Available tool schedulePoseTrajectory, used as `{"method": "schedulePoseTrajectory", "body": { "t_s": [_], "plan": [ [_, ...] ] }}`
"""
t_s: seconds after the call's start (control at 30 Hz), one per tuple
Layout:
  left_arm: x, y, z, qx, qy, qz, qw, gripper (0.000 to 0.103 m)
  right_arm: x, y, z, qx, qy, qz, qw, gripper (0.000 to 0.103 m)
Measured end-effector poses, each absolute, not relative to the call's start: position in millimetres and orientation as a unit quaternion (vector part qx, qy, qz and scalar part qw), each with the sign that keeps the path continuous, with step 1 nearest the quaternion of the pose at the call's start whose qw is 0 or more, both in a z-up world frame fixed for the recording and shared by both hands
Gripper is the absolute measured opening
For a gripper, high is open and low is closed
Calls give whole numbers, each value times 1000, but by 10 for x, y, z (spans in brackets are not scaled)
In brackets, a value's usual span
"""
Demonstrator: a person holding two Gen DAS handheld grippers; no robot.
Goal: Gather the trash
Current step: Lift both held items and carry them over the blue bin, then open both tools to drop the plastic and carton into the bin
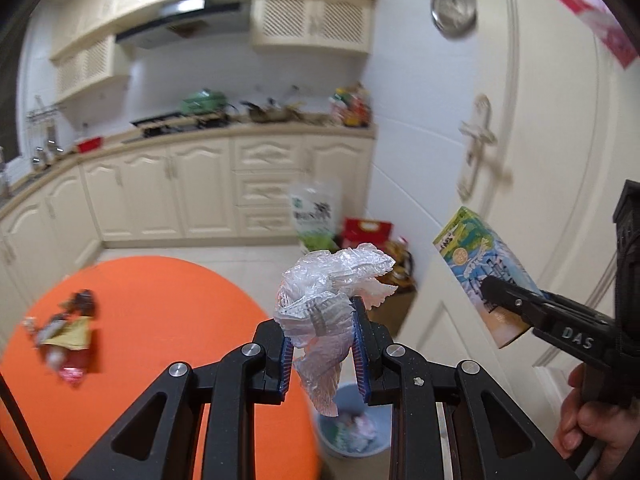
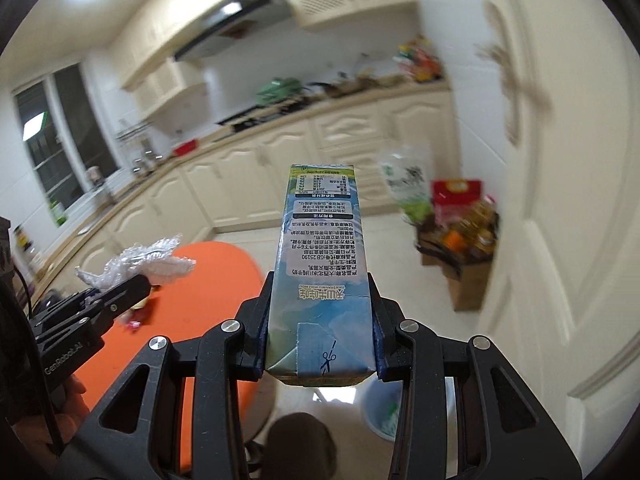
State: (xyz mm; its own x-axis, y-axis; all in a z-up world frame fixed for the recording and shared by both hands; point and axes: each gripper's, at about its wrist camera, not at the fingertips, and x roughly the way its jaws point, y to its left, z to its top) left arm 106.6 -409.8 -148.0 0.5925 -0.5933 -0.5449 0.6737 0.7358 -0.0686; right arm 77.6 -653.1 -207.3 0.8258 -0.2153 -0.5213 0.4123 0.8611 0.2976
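Gripping crumpled clear plastic wrap (image 1: 332, 296) in left gripper (image 1: 322, 344) | right gripper (image 2: 320, 320) clamped on milk carton (image 2: 320, 264) | both up over the blue bin (image 1: 352, 428) beside orange table (image 1: 160, 320) | more wrappers (image 1: 66, 336) sitting on the table

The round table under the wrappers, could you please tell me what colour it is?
Plain orange table, with no pattern; the left wrist view shows it best.

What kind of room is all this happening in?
A home kitchen, by the look of it. A range hood hangs over a stove set in a long counter, with cream cabinets above and below. A round orange table stands in front.
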Motion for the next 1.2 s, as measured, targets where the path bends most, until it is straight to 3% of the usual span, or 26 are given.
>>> {"method": "schedulePoseTrajectory", "body": {
  "t_s": [0.57,0.93,0.97,1.03,1.07,1.13,1.2],
  "plan": [
    [1662,-5345,-2565,163,434,-380,800,22,892,-7689,-3733,318,373,-210,846,35],
    [2378,-6569,-2951,198,488,-369,766,25,1176,-7833,-4226,341,413,-200,820,36],
    [2414,-6634,-3008,206,496,-367,760,30,1187,-7848,-4261,343,416,-199,818,36],
    [2513,-6721,-3018,211,502,-356,760,54,1233,-7903,-4337,348,425,-202,811,38],
    [2555,-6776,-3029,212,503,-348,762,71,1230,-7923,-4378,351,427,-206,807,39],
    [2625,-6843,-3039,209,504,-340,766,85,1194,-7962,-4434,362,427,-210,802,44],
    [2660,-6870,-3039,208,506,-334,768,102,1131,-8015,-4468,373,423,-218,796,70]
  ]
}}
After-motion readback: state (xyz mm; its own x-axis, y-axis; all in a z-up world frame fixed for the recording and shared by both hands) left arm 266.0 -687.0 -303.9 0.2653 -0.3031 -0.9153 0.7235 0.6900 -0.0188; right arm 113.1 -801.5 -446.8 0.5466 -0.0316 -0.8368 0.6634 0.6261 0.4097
